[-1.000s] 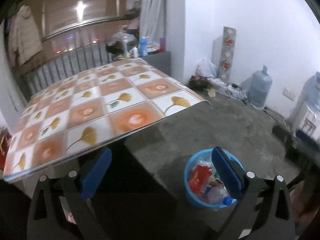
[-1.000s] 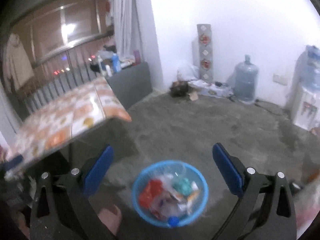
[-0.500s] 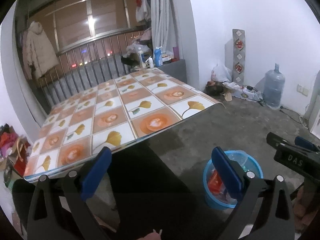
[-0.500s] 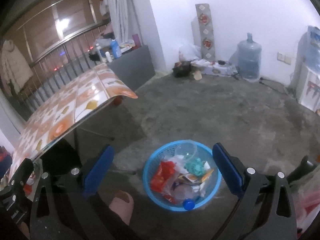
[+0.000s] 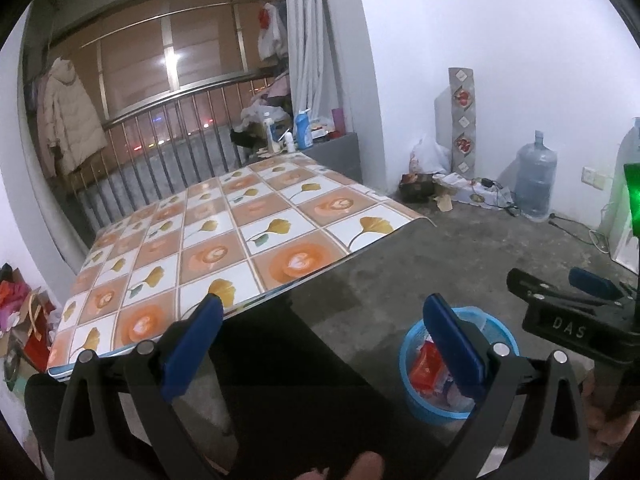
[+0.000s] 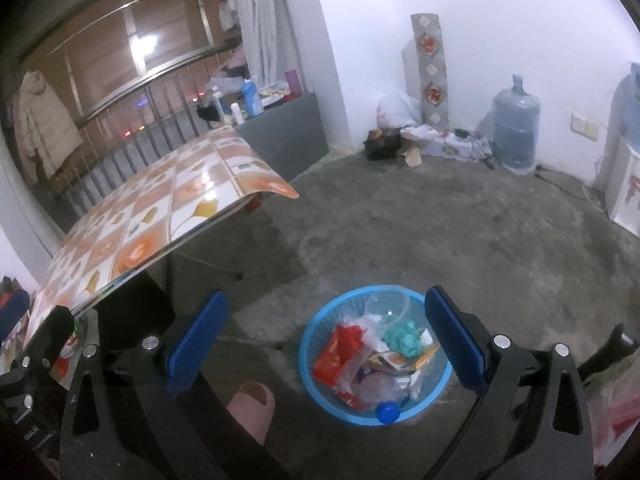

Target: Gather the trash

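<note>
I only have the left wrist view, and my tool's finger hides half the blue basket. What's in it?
Observer: The right wrist view shows the whole blue basket. A red wrapper, a clear cup and a bottle with a blue cap lie in it.
Operator: Is the right tool carrying anything?
Observer: No. The right tool is open and empty, and the basket shows between its fingers.
Operator: Anything else near that cup?
Observer: A teal crumpled piece lies right against the cup's near side.
</note>
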A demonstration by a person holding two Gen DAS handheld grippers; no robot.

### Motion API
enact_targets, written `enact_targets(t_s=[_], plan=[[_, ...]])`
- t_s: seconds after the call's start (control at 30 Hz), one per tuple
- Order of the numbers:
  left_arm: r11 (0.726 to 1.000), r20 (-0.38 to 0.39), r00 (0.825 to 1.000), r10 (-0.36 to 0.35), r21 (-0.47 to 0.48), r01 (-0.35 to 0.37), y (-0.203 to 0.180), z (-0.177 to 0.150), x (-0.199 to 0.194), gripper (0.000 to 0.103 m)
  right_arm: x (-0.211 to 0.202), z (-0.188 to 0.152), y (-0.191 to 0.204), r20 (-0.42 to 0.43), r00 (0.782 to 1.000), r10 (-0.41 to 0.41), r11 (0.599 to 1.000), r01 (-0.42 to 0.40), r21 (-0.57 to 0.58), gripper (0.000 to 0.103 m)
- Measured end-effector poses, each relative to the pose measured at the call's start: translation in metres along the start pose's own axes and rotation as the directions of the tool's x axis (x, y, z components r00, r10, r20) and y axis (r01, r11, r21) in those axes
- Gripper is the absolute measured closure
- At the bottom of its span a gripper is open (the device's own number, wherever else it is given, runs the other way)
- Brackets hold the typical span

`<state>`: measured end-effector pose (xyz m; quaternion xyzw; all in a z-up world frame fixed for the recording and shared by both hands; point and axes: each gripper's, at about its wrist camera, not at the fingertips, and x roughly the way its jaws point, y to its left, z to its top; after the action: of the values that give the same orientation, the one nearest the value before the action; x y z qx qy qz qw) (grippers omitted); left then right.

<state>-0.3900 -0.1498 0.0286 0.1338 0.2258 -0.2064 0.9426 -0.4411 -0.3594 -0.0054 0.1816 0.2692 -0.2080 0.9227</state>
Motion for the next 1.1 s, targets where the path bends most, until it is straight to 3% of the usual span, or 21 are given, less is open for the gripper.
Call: enact_targets(t_s=[0.13,0.23,0.33,0.47,0.8,0.93,1.1], plan=[[1.000,0.016,1.000,0.023,-0.006,-0.023,0.000,0.000,-0.003,0.005,-0.004,0.000,0.002,0.029,1.000,0.012,1.000,-0.012,-0.020,0.008],[0.998,-0.023,0.997,0.068,0.002,-0.068,0.000,0.000,0.001,0.005,-0.006,0.001,0.006,0.043,0.999,0.020,0.999,-0.018,-0.046,0.008],[0.999,-0.071,0.997,0.034,-0.020,-0.035,0.002,-0.003,0.007,0.005,-0.006,0.001,0.009,0.045,0.999,0.025,0.997,-0.021,-0.072,0.008],[0.998,-0.041,0.997,0.067,-0.015,-0.068,0.002,-0.002,0.001,0.005,-0.007,0.001,0.013,0.042,0.999,0.034,0.995,-0.030,-0.097,0.008],[0.999,0.008,0.999,0.046,-0.015,-0.046,0.000,-0.002,-0.008,0.005,-0.006,0.001,0.011,0.027,0.999,0.043,0.994,-0.040,-0.105,0.008],[0.994,0.011,0.994,0.108,-0.036,-0.107,0.005,-0.003,-0.011,0.005,-0.007,0.001,0.013,0.027,0.999,0.045,0.993,-0.042,-0.111,0.008],[0.995,0.030,0.998,0.049,-0.091,-0.046,0.016,-0.005,-0.015,0.005,-0.002,0.000,0.016,-0.012,0.998,0.058,0.989,-0.059,-0.135,0.008]])
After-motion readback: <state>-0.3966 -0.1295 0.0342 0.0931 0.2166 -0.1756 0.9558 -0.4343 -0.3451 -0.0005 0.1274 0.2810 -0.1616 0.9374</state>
